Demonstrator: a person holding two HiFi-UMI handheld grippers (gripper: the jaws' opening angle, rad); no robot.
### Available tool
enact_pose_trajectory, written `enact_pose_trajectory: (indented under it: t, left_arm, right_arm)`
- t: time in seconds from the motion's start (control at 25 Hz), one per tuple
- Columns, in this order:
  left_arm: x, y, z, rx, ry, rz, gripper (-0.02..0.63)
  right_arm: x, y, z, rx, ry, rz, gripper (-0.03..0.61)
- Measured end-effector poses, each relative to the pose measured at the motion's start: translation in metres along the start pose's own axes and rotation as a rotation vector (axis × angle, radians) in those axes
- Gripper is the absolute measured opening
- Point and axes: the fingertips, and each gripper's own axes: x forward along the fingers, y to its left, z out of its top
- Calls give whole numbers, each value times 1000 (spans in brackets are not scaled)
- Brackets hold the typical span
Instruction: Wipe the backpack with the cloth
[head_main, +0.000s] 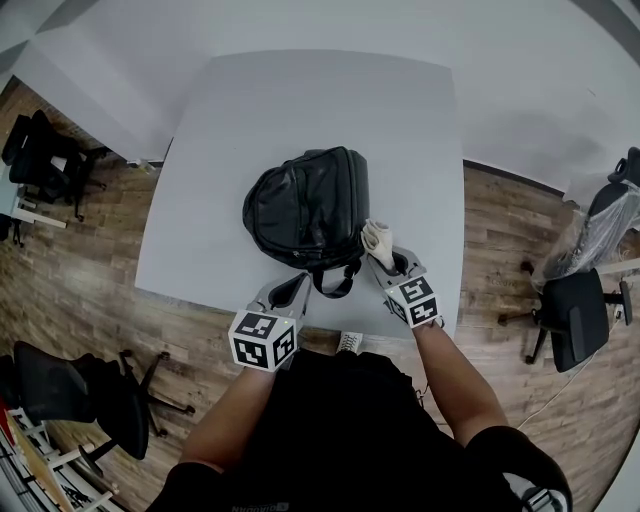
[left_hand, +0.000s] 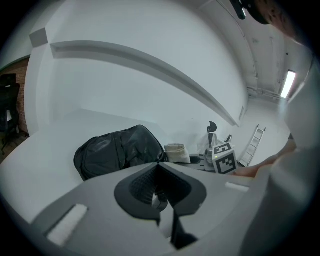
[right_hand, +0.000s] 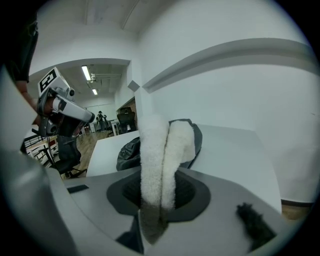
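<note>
Currently pinching the cream cloth (head_main: 377, 240) upright in the right gripper (head_main: 380, 256), just beside the near right edge of the black backpack (head_main: 305, 205). Lying on the table (head_main: 300, 100), long axis roughly away from the person, ahead-left of the cloth. Left gripper (head_main: 298, 288) jaws together, empty, near the carry handle (head_main: 332, 285). Likely needs only a short sweep forward-left.

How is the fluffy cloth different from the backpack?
The backpack is black and shiny; the cloth is white and fluffy. The backpack is much bigger than the cloth. The backpack lies flat on the table; the cloth is pinched upright in the right gripper. Both look soft and sit near the table's near edge.
</note>
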Motion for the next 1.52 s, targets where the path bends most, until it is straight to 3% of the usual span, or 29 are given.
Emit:
enact_pose_trajectory:
  t: [0.44,0.92,1.52]
  left_arm:
    - [-17,1,-13,-13,-1,40,6]
    - [-35,12,-14,-23,-33,29,7]
    - [-113,43,-32,-2,-70,3,6]
  right_arm:
    - [-7,13,-9,47,-9,21,92]
    - [-17,30,-12,74,13,12,92]
    - [-41,100,-4,136,-14,-90,92]
